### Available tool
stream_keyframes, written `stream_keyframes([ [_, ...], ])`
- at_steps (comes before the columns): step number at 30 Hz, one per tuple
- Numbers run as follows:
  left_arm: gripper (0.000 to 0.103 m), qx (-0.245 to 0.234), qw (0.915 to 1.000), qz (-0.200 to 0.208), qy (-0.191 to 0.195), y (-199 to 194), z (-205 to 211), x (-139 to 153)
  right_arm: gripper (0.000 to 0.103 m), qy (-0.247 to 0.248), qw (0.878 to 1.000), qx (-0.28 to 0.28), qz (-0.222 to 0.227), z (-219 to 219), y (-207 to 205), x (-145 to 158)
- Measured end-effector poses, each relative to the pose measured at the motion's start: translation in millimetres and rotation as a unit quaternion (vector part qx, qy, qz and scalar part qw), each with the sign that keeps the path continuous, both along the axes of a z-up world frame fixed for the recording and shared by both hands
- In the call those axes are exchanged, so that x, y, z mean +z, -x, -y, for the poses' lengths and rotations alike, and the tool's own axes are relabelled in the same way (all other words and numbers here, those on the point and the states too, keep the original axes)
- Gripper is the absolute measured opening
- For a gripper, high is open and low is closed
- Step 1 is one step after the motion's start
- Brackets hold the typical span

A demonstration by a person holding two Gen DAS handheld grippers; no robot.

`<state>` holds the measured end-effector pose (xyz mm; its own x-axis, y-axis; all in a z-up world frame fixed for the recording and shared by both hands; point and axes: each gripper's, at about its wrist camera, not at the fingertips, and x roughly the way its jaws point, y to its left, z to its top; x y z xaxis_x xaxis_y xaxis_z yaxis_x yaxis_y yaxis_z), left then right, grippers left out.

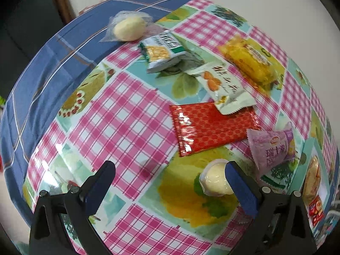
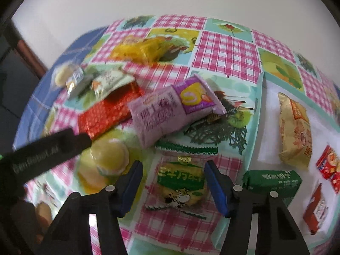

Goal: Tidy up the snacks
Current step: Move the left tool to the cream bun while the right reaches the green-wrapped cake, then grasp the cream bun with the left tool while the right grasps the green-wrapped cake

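Observation:
My right gripper point(image 2: 173, 165) points down at the patterned tablecloth point(image 2: 227, 51), jaws partly apart. A green-and-white snack packet with a cartoon cow point(image 2: 180, 180) lies flat between its blue pads, and a gap shows at the left pad. My left gripper point(image 1: 170, 167) stands wide open over the cloth. A round cream cake in a clear cup point(image 1: 214, 180) rests against the inner side of its right finger point(image 1: 235, 182). In the right wrist view that cake point(image 2: 110, 157) sits beside a black finger of the left gripper point(image 2: 53, 146).
Loose snacks lie beyond: purple packet point(image 2: 167, 114), red foil packet point(image 1: 212, 125), white almond packet point(image 1: 225, 87), green-white cracker packet point(image 1: 163, 52), yellow packet point(image 1: 250, 61), clear-wrapped pastry point(image 1: 129, 28). At right a teal-rimmed white box point(image 2: 255, 127) holds a tan packet point(image 2: 295, 129), green box point(image 2: 274, 180) and red packs point(image 2: 329, 167).

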<state>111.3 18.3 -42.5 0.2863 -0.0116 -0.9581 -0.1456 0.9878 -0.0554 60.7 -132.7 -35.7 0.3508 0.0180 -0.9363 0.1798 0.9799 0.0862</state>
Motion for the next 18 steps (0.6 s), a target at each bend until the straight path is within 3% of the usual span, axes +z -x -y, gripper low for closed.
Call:
stream_keyframes([
  [7,0.102,-0.049,0.9988,0.003,-0.003,-7.0,31.2,-2.8,0.058,-0.012,0.999,-0.016,-0.029,7.8,5.8,-12.3],
  [18,0.102,-0.121,0.9925,-0.007,-0.013,-14.2,85.6,-19.2,0.057,-0.023,0.999,-0.022,-0.033,14.2,6.5,-12.1],
])
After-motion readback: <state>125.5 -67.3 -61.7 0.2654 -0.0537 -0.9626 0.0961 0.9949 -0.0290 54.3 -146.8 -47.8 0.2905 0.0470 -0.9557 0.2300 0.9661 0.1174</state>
